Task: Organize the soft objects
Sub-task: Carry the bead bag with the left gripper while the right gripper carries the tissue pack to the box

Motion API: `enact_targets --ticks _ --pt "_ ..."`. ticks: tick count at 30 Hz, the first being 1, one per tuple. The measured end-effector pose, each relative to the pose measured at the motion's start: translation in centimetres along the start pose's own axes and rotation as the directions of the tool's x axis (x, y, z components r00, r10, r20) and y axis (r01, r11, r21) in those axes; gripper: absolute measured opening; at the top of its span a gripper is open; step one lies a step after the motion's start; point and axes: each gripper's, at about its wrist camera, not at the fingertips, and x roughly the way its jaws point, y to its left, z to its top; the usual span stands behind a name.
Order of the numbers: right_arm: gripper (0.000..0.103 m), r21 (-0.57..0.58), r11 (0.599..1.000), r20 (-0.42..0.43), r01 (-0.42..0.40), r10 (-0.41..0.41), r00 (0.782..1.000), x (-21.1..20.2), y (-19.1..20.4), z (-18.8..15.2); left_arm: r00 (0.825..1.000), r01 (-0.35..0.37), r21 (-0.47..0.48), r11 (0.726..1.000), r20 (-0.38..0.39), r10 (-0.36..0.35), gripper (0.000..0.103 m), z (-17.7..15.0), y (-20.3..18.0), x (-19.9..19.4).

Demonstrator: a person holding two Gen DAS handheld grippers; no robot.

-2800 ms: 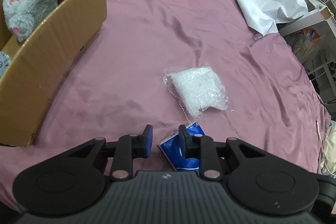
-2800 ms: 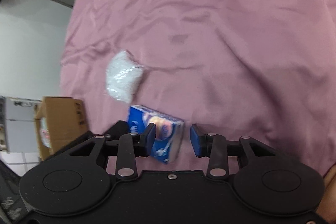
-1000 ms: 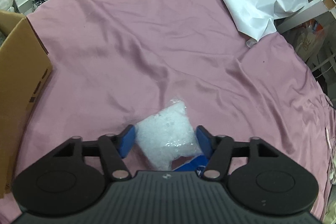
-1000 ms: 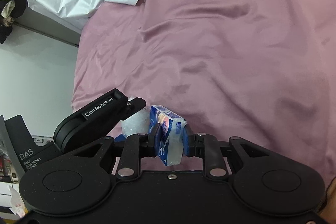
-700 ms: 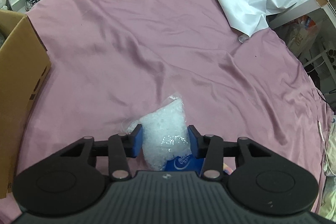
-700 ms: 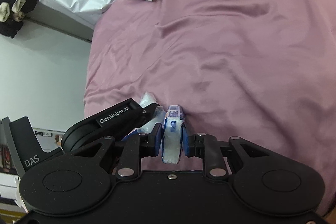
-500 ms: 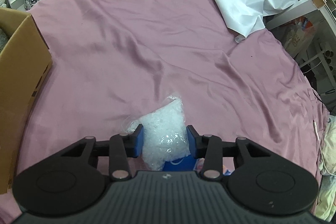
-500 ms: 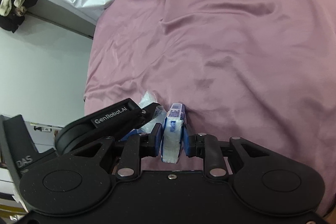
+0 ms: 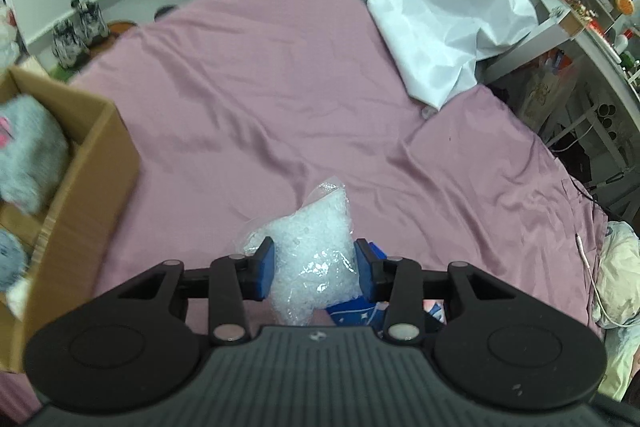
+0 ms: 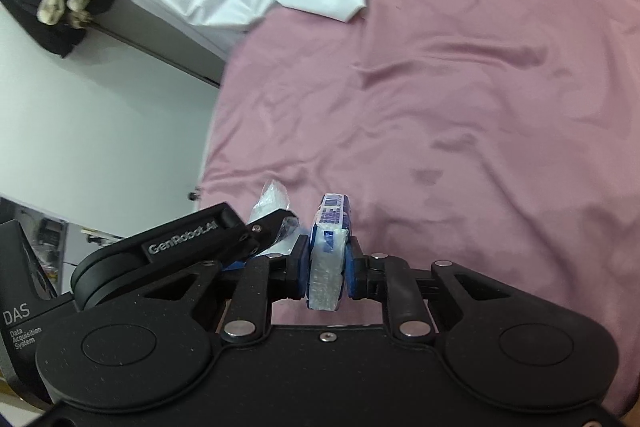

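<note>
Above the pink bedsheet (image 9: 280,115), both loads are now lifted: left gripper (image 9: 315,265) pinches the clear bag (image 9: 312,251), right gripper (image 10: 325,263) squeezes the blue tissue pack (image 10: 330,239); cardboard box (image 9: 80,163) waits far left.

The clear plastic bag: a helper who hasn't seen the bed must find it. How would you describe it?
On the pink bed sheet, right of the cardboard box, look between the left gripper's blue pads. The clear plastic bag is pinched there, crinkly and full of white bits, unlike the printed blue tissue pack beside it.
</note>
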Motion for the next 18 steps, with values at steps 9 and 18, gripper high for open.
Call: enact_targets --ticks 9,18 --pt "0.018 -0.044 0.993 0.021 -0.108 0.109 0.994 -1.6 2.2 -0.4 0.998 -0.015 -0.009 1.0 0.057 0.016 0.04 1.0 2.1 -4.1" --pt "0.018 -0.108 0.979 0.011 -0.174 0.176 0.984 -1.7 4.6 -1.1 0.994 -0.024 -0.025 0.999 0.108 0.026 0.04 2.0 5.5 -7.5"
